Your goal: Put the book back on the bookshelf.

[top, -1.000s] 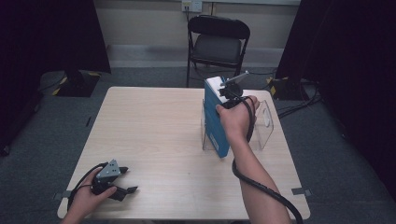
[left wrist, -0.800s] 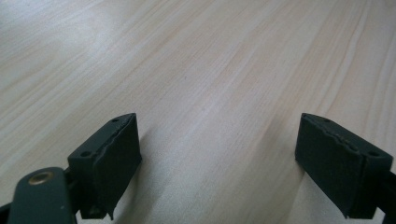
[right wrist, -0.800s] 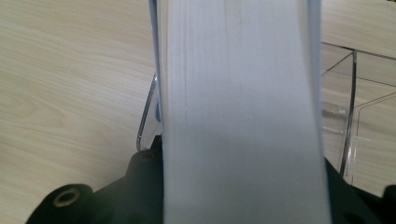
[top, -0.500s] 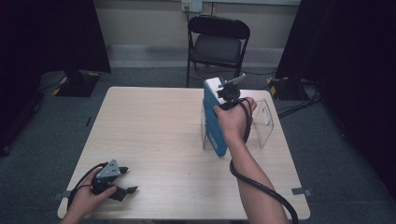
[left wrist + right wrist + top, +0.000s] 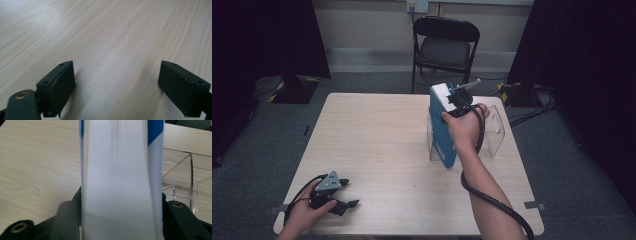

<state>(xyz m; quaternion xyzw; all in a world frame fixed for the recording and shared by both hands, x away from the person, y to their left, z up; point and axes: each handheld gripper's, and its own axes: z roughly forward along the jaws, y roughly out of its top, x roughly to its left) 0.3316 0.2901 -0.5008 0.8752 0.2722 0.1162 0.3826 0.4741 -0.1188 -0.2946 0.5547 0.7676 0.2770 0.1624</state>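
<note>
Pale wood tabletop (image 5: 377, 145) w/ a folding chair (image 5: 445, 45) behind: blue book (image 5: 442, 131) stands upright in a clear acrylic stand (image 5: 494, 135) near the right edge, right claw (image 5: 460, 100) astride its top, jaws just been opening w/ book between; left claw (image 5: 343, 196) rests wide open, empty, near front-left corner.

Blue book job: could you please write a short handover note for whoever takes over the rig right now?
Left gripper: open, holding nothing, resting on the light wooden table at its near left corner.
Right gripper: jaws have just been opening, with the thick blue-covered book between them; whether the pads press it is unclear.
Done: book stands upright at the left end of the clear plastic stand.
Left: check that it stands alone, then withdraw.
</note>
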